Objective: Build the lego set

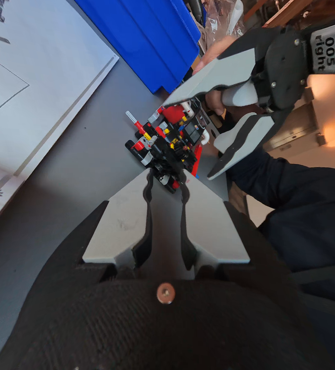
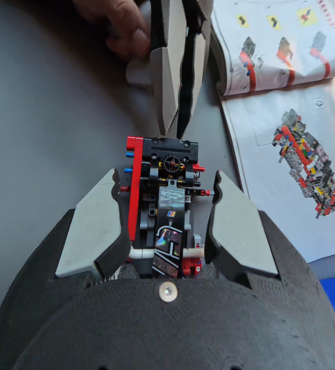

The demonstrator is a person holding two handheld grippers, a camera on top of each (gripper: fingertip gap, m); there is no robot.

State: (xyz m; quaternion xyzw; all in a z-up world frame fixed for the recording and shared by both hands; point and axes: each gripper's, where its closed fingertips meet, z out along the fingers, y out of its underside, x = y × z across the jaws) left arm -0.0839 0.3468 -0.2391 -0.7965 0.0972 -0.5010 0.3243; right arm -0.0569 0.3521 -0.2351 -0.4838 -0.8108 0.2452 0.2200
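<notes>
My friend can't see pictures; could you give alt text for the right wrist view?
Open tongs straddle a red and black brick-built model on a grey table. Other tongs point at its far end; an open instruction booklet lies right.

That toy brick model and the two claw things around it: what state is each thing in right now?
Black, red and grey toy brick model: part-built, lying on the grey table.
Left gripper: jaws slightly apart, tips at the model's end; grip unclear.
Right gripper: jaws wide open, straddling the model; its pins reach the pads.
White instruction booklet: lying open beside the model.
Blue plastic bin: on the table, contents hidden.
</notes>
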